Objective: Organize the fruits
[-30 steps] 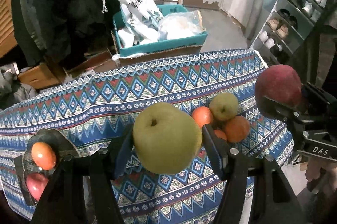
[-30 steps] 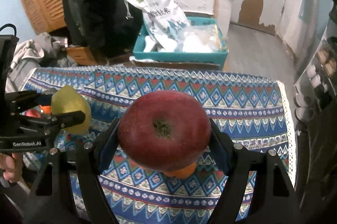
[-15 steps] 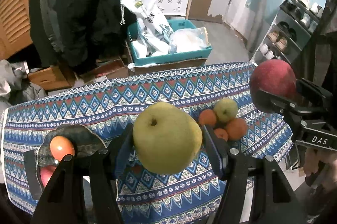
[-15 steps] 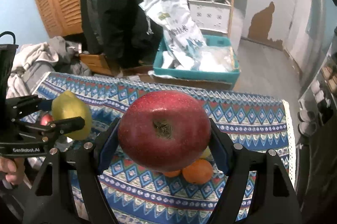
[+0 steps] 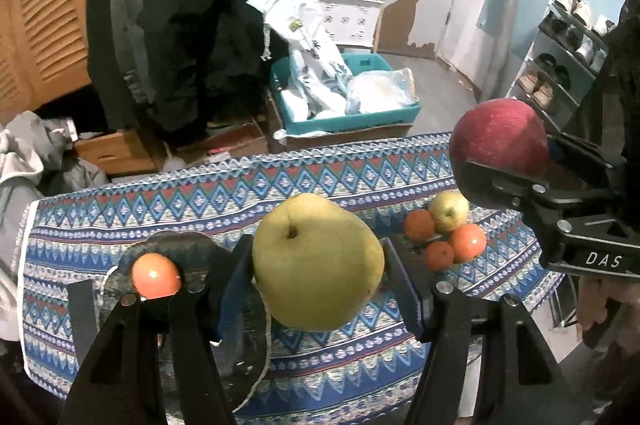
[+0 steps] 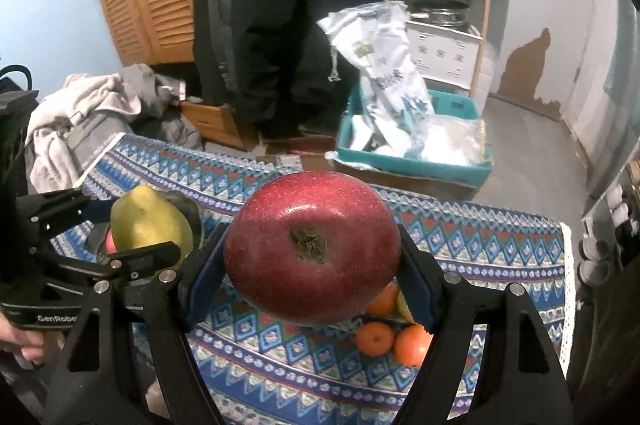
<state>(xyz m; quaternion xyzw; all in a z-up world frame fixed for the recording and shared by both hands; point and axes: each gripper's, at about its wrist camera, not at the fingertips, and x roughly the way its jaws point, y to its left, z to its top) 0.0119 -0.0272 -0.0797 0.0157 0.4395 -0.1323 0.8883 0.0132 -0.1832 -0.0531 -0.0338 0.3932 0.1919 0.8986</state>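
A yellow-green pear (image 5: pixel 316 261) is pinched in the left gripper (image 5: pixel 318 273) and held above the patterned tablecloth (image 5: pixel 240 193), just right of a dark plate (image 5: pixel 192 249) on which an orange fruit (image 5: pixel 155 275) is seen. A red apple (image 6: pixel 312 247) is clamped in the right gripper (image 6: pixel 312 265), held over a cluster of oranges (image 5: pixel 466 243) and a small pear (image 5: pixel 448 211) lying at the right of the cloth

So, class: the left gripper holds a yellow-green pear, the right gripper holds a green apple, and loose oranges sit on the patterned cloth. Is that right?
One detail is wrong. The apple in the right gripper is red, not green, as the right wrist view shows plainly. The rest stands: the left gripper holds the yellow-green pear, and oranges sit on the patterned cloth.
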